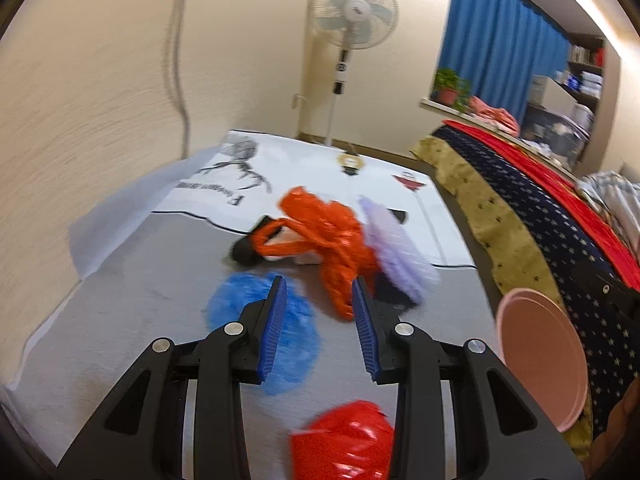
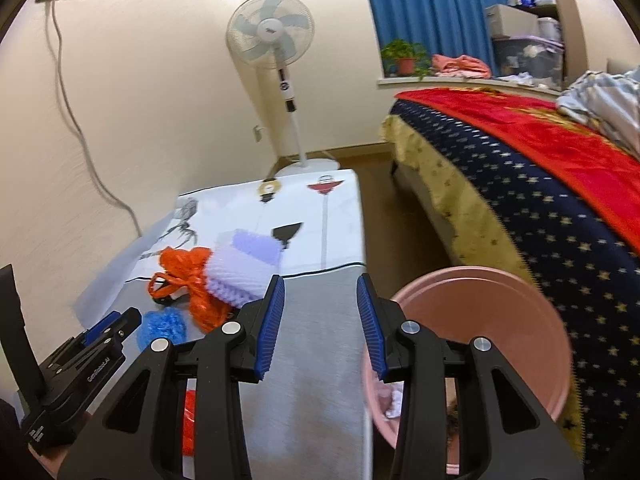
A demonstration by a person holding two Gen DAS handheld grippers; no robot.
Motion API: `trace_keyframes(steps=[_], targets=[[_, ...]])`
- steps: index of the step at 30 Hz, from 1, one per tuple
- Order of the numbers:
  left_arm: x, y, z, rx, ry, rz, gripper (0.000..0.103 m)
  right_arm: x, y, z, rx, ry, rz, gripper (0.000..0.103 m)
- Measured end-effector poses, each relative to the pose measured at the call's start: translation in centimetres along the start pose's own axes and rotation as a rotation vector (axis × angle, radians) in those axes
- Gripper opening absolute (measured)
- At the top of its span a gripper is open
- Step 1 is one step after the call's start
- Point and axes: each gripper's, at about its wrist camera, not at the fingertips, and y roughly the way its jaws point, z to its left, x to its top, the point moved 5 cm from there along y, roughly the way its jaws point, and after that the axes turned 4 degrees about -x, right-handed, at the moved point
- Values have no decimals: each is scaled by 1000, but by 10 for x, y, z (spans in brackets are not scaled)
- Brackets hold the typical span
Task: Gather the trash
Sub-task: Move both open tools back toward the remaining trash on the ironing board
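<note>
On the cloth-covered table lie an orange plastic bag (image 1: 328, 236), a crumpled blue bag (image 1: 296, 344), a red bag (image 1: 344, 444) and a pale purple foam net (image 1: 396, 248). My left gripper (image 1: 320, 300) is open and empty, hovering above the blue bag with the orange bag just ahead. My right gripper (image 2: 320, 300) is open and empty over the table's right edge, beside a pink bin (image 2: 500, 292) that holds some white scraps. The right wrist view also shows the orange bag (image 2: 192, 276), the foam net (image 2: 244, 268), the blue bag (image 2: 164, 326) and the left gripper (image 2: 108, 332).
The table (image 2: 312, 360) stands against the wall on the left. A bed with a star-patterned cover (image 2: 560, 216) is on the right, with a floor gap between. A standing fan (image 2: 276, 40) is behind the table. The pink bin also shows at right (image 1: 540, 360).
</note>
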Motion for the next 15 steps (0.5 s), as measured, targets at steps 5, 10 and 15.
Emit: trace_keyframes(steps=[5, 10, 15], targets=[[2, 8, 16, 35, -21, 4, 34, -4, 28, 22, 43, -26, 21, 38], [1, 21, 33, 59, -60, 28, 34, -10, 57, 41, 75, -43, 44, 38], [-2, 37, 44, 80, -88, 64, 47, -15, 85, 56, 94, -79, 73, 39]])
